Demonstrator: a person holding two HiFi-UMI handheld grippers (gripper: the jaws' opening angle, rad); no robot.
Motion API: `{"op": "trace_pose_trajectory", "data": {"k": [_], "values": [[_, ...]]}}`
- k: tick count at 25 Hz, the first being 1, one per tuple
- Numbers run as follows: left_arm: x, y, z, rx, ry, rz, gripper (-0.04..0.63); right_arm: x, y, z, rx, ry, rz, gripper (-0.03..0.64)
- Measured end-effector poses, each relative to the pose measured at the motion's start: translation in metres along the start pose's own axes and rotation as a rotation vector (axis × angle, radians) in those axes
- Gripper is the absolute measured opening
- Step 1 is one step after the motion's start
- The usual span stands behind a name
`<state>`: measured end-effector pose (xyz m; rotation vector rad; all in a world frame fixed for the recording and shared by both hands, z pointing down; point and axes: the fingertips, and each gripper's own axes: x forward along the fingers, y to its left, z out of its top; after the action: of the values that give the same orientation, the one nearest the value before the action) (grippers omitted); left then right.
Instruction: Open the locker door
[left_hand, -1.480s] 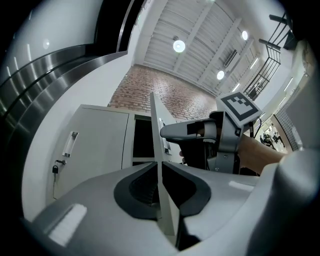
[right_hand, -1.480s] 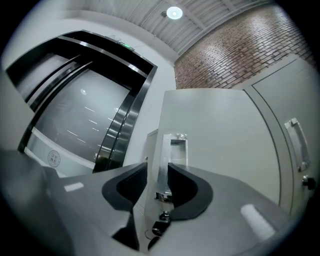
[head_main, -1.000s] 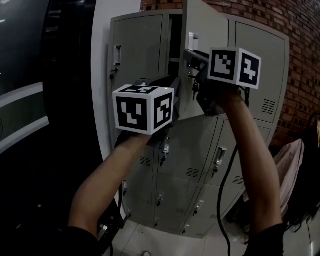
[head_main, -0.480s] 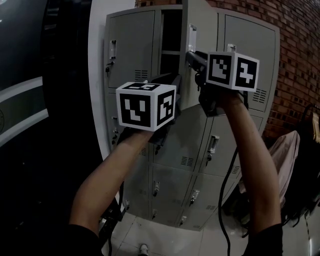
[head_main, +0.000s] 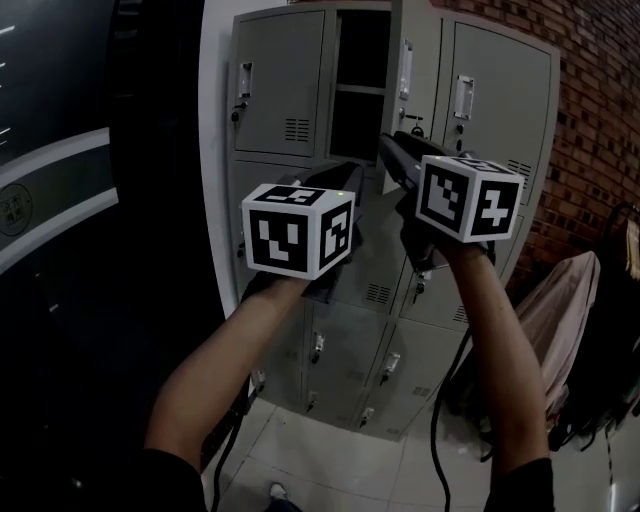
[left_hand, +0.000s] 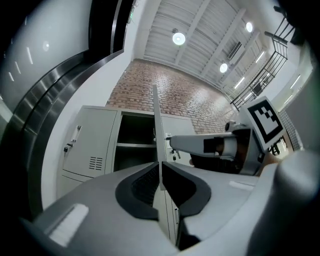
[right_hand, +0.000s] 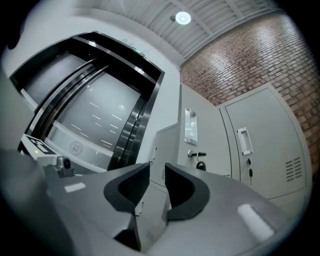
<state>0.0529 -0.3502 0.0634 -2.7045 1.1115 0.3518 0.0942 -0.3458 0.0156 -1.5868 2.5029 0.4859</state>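
The top middle locker door (head_main: 420, 80) stands open and shows nearly edge-on. Beside it is its dark compartment (head_main: 360, 90) with one shelf. My right gripper (head_main: 392, 142) is just below the door's key, off its outer face (right_hand: 210, 150). Its jaws (right_hand: 156, 175) are closing with nothing between them. My left gripper (head_main: 348, 174) hangs lower left, in front of the lockers. Its jaws (left_hand: 160, 172) are together but for a thin slit and hold nothing. The distant door edge (left_hand: 155, 115) lines up with that slit.
Closed locker doors flank the open one (head_main: 280, 80) (head_main: 495, 100) and fill the rows below (head_main: 350, 330). A brick wall (head_main: 590, 120) is at the right, with hanging fabric (head_main: 560, 320) under it. A dark glass wall (head_main: 60, 200) stands at the left, over a tiled floor (head_main: 330, 450).
The door now shows more edge-on in the head view. Both grippers have dropped from the open compartment's height to just below it. The right one is lower against the door.
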Motion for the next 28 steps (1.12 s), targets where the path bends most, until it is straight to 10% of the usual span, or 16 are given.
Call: {"op": "trace_pose_trajectory", "data": {"k": [28], "values": [[-0.219,-0.088,-0.048,0.065,0.086,0.07,0.005,-0.18,0.183,-0.076,0.002,0.071,-0.046,0.025]]}}
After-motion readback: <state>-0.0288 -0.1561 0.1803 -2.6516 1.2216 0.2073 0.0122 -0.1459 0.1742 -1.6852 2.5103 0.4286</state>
